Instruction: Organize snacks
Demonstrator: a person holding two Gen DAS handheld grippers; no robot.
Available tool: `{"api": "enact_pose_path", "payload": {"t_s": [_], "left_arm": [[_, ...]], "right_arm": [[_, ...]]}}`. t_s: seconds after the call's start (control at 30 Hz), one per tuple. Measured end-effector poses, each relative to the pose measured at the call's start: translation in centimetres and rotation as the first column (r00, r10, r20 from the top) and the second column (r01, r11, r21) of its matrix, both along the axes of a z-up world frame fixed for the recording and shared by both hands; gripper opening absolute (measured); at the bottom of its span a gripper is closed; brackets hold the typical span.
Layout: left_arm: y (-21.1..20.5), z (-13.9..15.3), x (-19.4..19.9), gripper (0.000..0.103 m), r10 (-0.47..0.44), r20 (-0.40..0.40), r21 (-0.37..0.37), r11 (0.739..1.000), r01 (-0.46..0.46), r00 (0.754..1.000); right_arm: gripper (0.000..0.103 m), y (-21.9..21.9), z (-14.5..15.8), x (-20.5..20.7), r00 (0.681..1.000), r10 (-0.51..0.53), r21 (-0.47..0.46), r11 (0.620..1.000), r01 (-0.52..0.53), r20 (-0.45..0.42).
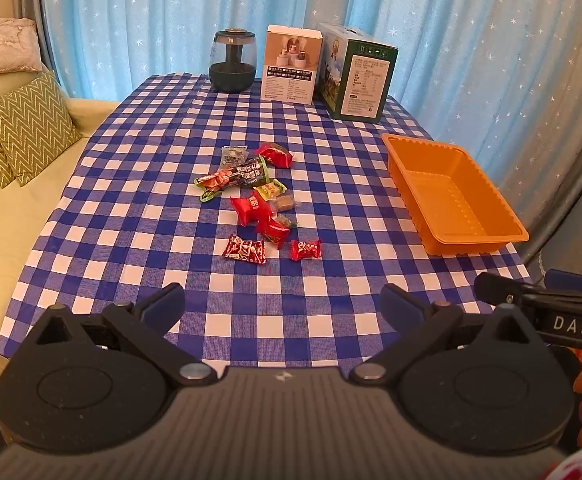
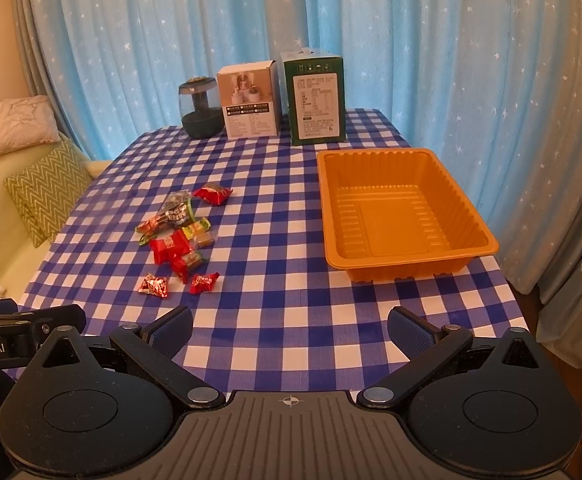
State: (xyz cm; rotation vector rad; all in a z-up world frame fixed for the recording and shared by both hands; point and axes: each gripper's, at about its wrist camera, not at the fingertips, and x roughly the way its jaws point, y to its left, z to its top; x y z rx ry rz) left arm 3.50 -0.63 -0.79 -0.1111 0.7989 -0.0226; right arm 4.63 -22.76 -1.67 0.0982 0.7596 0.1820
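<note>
Several wrapped snacks [image 1: 257, 200] lie in a loose pile mid-table on the blue-and-white checked cloth; most are red, one is dark, one yellow-green. They also show in the right wrist view [image 2: 179, 236]. An empty orange tray [image 1: 451, 196] stands at the right side of the table and fills the right of the right wrist view [image 2: 395, 216]. My left gripper [image 1: 283, 304] is open and empty above the near table edge, short of the snacks. My right gripper [image 2: 291, 330] is open and empty, near the front edge, between the pile and the tray.
At the table's far edge stand a dark glass jar [image 1: 233, 62], a white box [image 1: 291, 64] and a green box [image 1: 355, 74]. A sofa with cushions [image 1: 27, 132] lies left. Blue star curtains [image 2: 411, 40] hang behind. The right gripper's side [image 1: 551, 312] shows at the left view's right edge.
</note>
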Motion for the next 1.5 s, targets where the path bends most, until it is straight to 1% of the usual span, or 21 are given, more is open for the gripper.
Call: {"api": "enact_pose_path", "payload": {"t_s": [0.5, 0.9, 1.07, 1.13, 1.37, 1.43, 1.47, 1.5], "left_arm": [[-0.1, -0.1, 0.0, 0.103, -0.001, 0.0, -0.003, 1.0, 0.001, 1.0], [-0.2, -0.5, 0.3, 0.103, -0.006, -0.004, -0.015, 1.0, 0.006, 1.0], [1.5, -1.4, 1.6, 0.102, 0.016, -0.004, -0.017, 1.0, -0.016, 1.0], [2.2, -1.8, 2.3, 0.099, 0.019, -0.014, -0.017, 1.0, -0.019, 1.0], [4.7, -4.5, 6.3, 0.093, -0.017, -0.057, 0.028, 0.999, 0.018, 0.998], [5.0, -5.6, 7.3, 0.09, -0.035, -0.071, 0.027, 0.999, 0.037, 0.997], [5.1, -6.1, 7.8, 0.089, -0.048, -0.076, 0.026, 0.998, 0.05, 0.996], [5.1, -6.7, 8.3, 0.087, -0.057, -0.084, 0.03, 0.998, 0.06, 0.995]], "right_arm": [[0.103, 0.0, 0.0, 0.0, 1.0, -0.001, 0.001, 1.0, 0.001, -0.001], [0.103, 0.6, -0.6, 0.1, 1.0, 0.01, 0.001, 1.0, -0.01, -0.003], [0.103, 0.9, -1.3, 1.1, 0.999, 0.034, 0.015, 0.999, -0.034, -0.001], [0.102, 1.1, -1.8, 1.6, 0.999, 0.046, 0.007, 0.999, -0.046, -0.003], [0.102, 2.5, -3.9, 3.8, 0.993, 0.117, -0.003, 0.993, -0.117, 0.001], [0.099, 3.0, -4.7, 4.6, 0.991, 0.131, -0.011, 0.991, -0.131, -0.006], [0.091, 3.3, -5.2, 5.0, 0.99, 0.139, -0.009, 0.99, -0.14, -0.013], [0.086, 3.4, -5.6, 5.5, 0.989, 0.148, -0.004, 0.989, -0.148, -0.025]]}}
